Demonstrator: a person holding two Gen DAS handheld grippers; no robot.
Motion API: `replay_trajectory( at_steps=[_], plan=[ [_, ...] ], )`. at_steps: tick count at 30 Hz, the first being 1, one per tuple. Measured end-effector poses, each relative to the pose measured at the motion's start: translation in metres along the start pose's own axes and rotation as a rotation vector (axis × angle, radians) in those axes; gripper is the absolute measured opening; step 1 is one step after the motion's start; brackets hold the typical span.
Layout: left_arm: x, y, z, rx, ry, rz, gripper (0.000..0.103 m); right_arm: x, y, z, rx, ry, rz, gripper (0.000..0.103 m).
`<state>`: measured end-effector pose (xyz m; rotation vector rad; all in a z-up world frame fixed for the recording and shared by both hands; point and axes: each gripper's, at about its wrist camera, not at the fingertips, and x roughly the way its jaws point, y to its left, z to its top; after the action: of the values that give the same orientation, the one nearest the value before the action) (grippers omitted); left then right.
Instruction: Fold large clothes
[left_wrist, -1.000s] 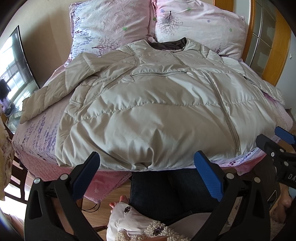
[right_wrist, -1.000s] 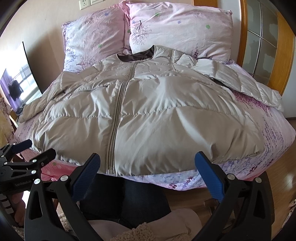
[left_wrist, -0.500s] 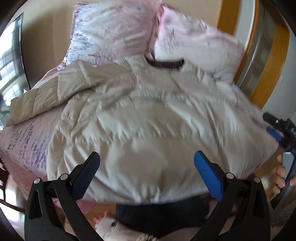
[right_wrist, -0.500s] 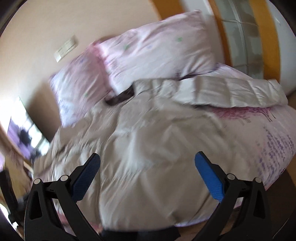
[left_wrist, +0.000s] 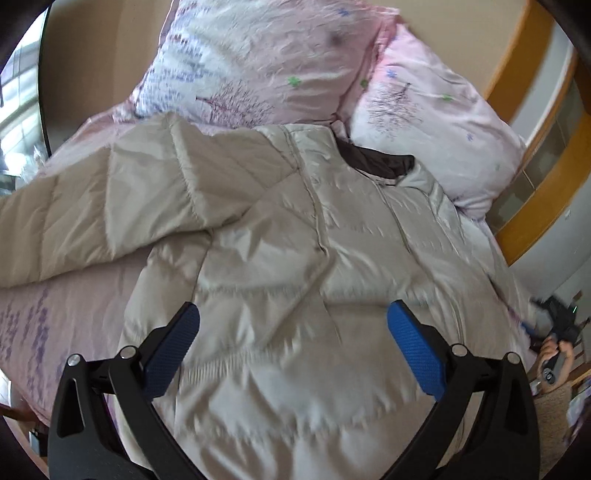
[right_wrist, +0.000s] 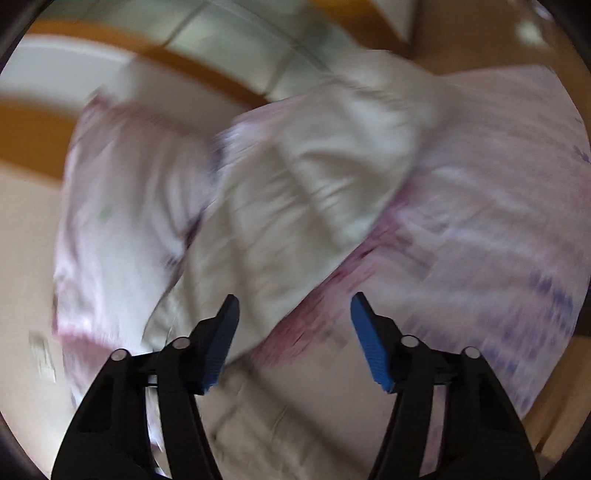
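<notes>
Swung off the hem toward opposite flanks of the padded beige jacket (left_wrist: 295, 266), which lies face up on the pink bed (left_wrist: 66, 306), collar against the pillows (left_wrist: 424, 122), sleeves spread sideways. Left gripper (left_wrist: 291, 347) hovers spread wide over the chest, clamping nothing; right gripper (right_wrist: 293, 339), rolled and badly blurred, is closing above the jacket's right sleeve (right_wrist: 332, 177) without cloth pinched yet. Looks like the first fold, sleeves inward; calls next for dropping onto that sleeve near its cuff, pinching it, then carrying it across the chest.
</notes>
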<state>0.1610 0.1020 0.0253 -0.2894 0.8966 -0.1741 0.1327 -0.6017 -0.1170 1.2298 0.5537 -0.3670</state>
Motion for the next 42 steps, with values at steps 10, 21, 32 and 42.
replay_trajectory(
  at_steps=[10,21,32,42],
  plan=[
    [0.037,0.001,0.04,0.001,0.024,-0.037,0.101,0.007,-0.023,0.046,0.094,-0.107,-0.069,0.049],
    [0.057,0.0,0.051,-0.017,0.022,-0.125,0.101,0.01,0.01,0.053,-0.117,-0.203,-0.209,0.009],
    [0.061,-0.015,0.069,-0.089,0.022,-0.333,0.101,-0.014,0.163,-0.027,-0.68,-0.299,-0.046,0.006],
    [0.088,-0.055,0.076,-0.172,0.102,-0.571,0.101,0.032,0.247,-0.205,-1.115,0.155,0.218,0.006]
  ],
)
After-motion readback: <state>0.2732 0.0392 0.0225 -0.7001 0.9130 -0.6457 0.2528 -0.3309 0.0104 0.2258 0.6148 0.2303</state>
